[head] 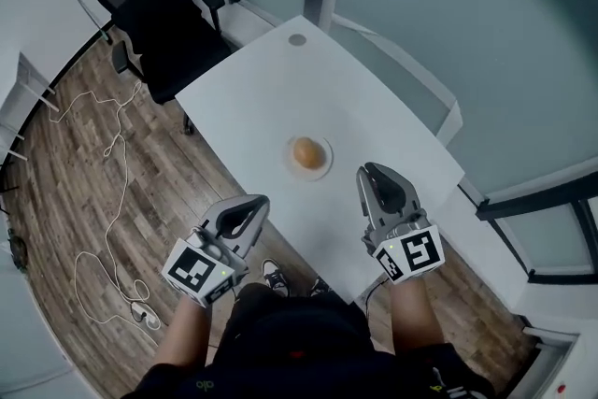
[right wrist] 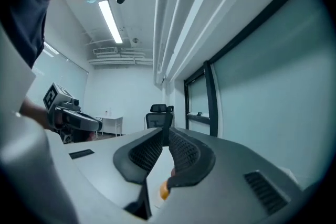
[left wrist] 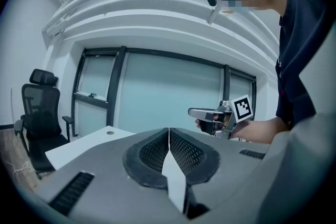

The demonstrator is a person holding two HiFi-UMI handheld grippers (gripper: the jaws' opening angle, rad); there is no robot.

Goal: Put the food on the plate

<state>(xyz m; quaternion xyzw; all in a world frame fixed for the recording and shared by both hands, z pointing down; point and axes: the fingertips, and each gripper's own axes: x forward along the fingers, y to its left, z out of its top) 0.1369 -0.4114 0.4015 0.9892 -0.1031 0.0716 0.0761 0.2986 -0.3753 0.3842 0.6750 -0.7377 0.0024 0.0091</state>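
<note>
A round orange-brown piece of food (head: 306, 153) lies on a small white plate (head: 326, 166) near the middle of the white table (head: 280, 98). Both grippers hover over the table's near edge, short of the plate. My left gripper (head: 263, 201) is to the plate's lower left, jaws together and empty. To the plate's lower right, my right gripper (head: 365, 172) also has its jaws together at the tips with nothing between them. In the right gripper view the food (right wrist: 164, 191) shows as an orange patch below the jaws.
A black office chair (head: 163, 23) stands at the table's far left corner. A white cable (head: 112, 154) lies looped on the wood floor to the left. A round grommet (head: 297, 39) sits at the table's far end. Glass walls run along the right.
</note>
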